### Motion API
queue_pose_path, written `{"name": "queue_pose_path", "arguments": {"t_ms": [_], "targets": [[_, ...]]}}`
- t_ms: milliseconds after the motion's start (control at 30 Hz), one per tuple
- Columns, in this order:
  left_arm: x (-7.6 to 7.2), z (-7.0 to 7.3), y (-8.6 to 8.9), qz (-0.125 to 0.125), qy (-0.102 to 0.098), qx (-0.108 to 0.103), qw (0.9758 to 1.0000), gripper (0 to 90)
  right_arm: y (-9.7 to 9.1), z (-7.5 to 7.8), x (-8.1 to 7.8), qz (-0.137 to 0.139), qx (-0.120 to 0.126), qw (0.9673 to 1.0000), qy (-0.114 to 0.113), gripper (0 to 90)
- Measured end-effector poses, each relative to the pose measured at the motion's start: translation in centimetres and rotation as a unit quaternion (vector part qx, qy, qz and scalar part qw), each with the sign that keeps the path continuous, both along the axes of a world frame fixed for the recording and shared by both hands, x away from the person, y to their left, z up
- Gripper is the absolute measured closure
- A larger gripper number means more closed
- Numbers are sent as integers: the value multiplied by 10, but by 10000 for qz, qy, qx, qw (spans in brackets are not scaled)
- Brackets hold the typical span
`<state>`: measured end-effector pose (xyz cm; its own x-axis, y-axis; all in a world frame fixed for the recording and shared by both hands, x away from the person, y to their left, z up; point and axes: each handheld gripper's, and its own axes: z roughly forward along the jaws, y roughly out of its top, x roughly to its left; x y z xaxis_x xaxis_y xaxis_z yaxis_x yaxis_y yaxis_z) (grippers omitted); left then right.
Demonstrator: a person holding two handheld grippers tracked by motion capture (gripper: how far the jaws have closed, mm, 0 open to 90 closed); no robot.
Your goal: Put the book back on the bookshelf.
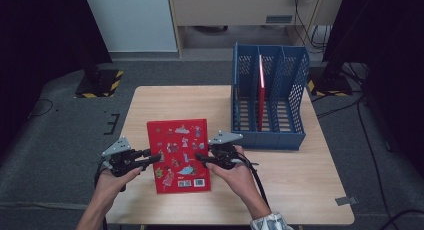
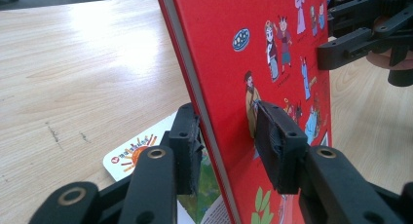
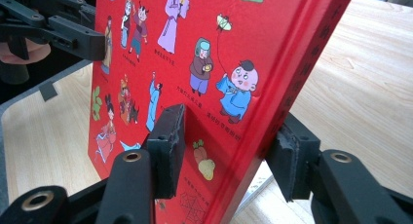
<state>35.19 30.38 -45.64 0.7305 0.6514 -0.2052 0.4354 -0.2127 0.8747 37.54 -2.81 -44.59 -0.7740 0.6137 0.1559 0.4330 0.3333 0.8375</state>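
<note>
Counting two red books: one (image 1: pixel 261 92) upright in the blue three-slot rack (image 1: pixel 295 135), one picture book (image 1: pixel 177 155) I hold between my left claw (image 1: pixel 152 156) and right claw (image 1: pixel 200 157), both clamped on its edges; bare worktop (image 1: pixel 300 190) rightward

A thin red hardcover book (image 1: pixel 177 155) sits over the near part of the table (image 1: pixel 300 190), its cover crowded with small cartoon figures in old-style robes, a barcode near its lower corner. It is held by both long edges, each side pinched between black fingers (image 2: pixel 277 146), and tilted up off the wood. Under it lies another illustrated book (image 2: pixel 139 153), flat, with a white corner showing.
</note>
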Motion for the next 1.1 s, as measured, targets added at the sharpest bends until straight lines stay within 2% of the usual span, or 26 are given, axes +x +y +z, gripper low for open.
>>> {"name": "queue_pose_path", "arguments": {"t_ms": [367,500,800,900,1100], "targets": [[-5,8,3,-59,-62,-26,10000,652,-2,9,-3,108,-22,9998,-137,562],[-8,11,4,-95,-122,6,9999,663,-3,13,-7,173,22,9995,-269,579],[-17,19,4,-162,-231,97,9996,674,-5,22,-14,302,38,9987,-399,598],[-20,24,2,-162,-280,27,9995,677,-7,26,-16,299,51,9986,-435,597],[-22,39,-1,-153,-413,60,9990,681,-11,36,-17,308,128,9983,-476,596]]}}
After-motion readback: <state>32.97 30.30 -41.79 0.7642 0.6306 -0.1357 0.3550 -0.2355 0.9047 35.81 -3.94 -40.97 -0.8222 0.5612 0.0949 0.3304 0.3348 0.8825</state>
